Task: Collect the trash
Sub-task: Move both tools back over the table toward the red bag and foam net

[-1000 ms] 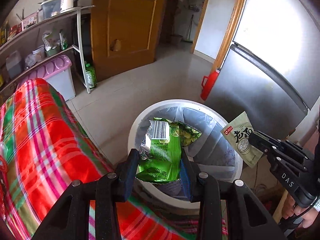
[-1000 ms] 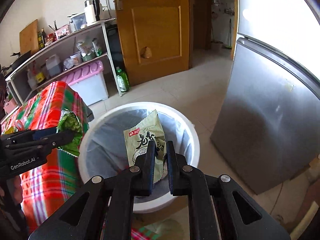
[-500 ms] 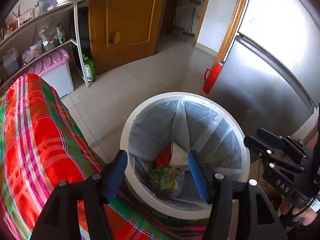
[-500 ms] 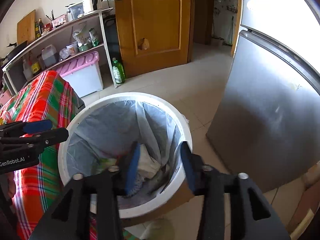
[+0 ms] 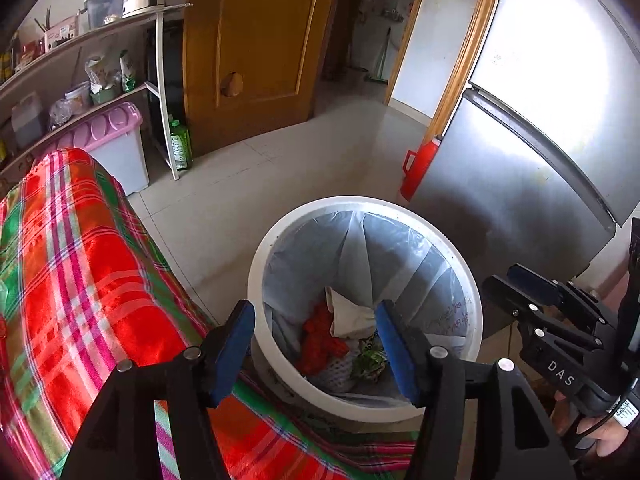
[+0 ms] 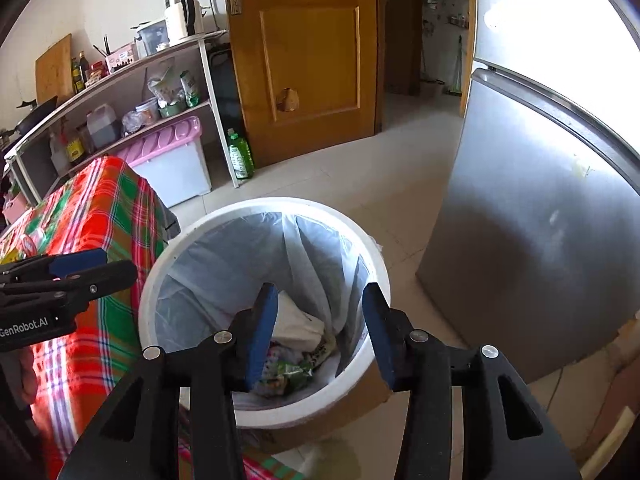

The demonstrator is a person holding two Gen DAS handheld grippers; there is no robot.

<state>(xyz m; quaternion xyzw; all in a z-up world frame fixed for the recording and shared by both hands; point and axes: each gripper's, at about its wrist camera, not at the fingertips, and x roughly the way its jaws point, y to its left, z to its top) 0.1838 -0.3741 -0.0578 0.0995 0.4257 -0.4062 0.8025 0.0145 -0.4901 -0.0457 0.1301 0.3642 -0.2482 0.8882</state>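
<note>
A white round trash bin with a pale liner stands on the floor beside the table; it also shows in the right wrist view. Wrappers and paper trash lie at its bottom, also seen in the right wrist view. My left gripper is open and empty above the bin's near rim. My right gripper is open and empty over the bin; it also shows at the right of the left wrist view. The left gripper shows at the left of the right wrist view.
A table with a red and green plaid cloth is at the left. A grey fridge stands to the right of the bin, a red thermos beside it. Shelves, a pink-lidded box and a wooden door are behind.
Both grippers opened and dropped their wrappers, the green packet from the left and the pale packet from the right, into the bin. Both have since drawn back a little.
</note>
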